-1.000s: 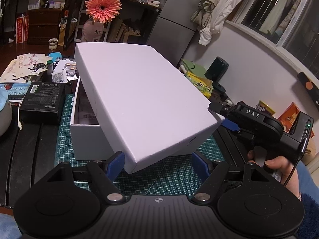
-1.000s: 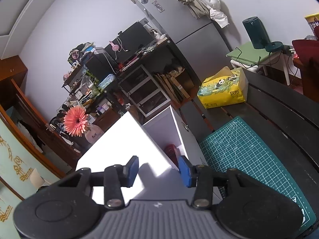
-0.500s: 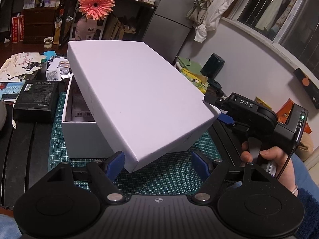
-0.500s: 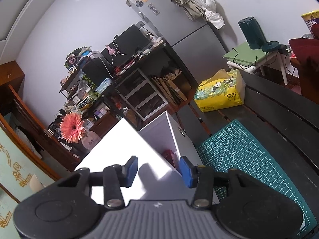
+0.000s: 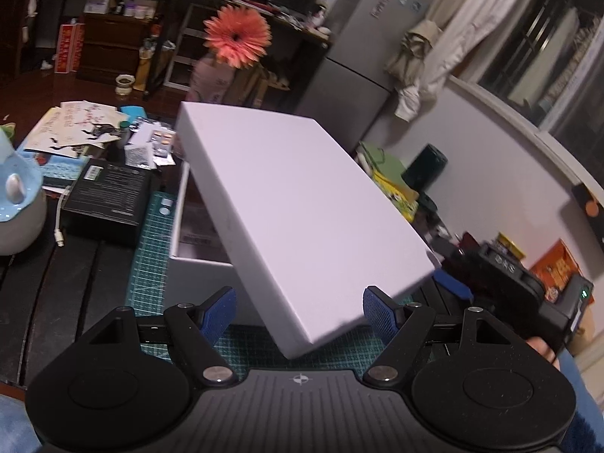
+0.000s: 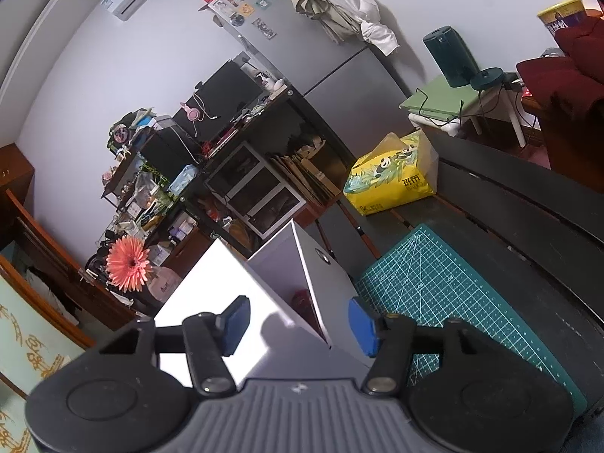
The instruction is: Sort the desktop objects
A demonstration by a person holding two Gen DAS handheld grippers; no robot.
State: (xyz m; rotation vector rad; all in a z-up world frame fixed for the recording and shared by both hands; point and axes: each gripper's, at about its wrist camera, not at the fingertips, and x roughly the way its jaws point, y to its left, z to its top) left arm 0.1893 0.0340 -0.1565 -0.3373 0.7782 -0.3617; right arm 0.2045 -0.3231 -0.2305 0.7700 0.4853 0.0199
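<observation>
Lid up at a tilt, that's the picture: the white lid hangs askew over the open white box on the green cutting mat, its far-left end low over the box mouth, its near-right corner raised. Long axis runs from far left to near right. Left gripper sits near, fingers spread wide, and the lid's near corner dips between them without either pad touching. Right gripper is at the lid's right corner; jaws look parted around it, though whether they truly pinch the edge I cannot tell. Something red shows inside the box from the right wrist view. Right hand is the nearer one to the lid; going on or coming off, both fit.
</observation>
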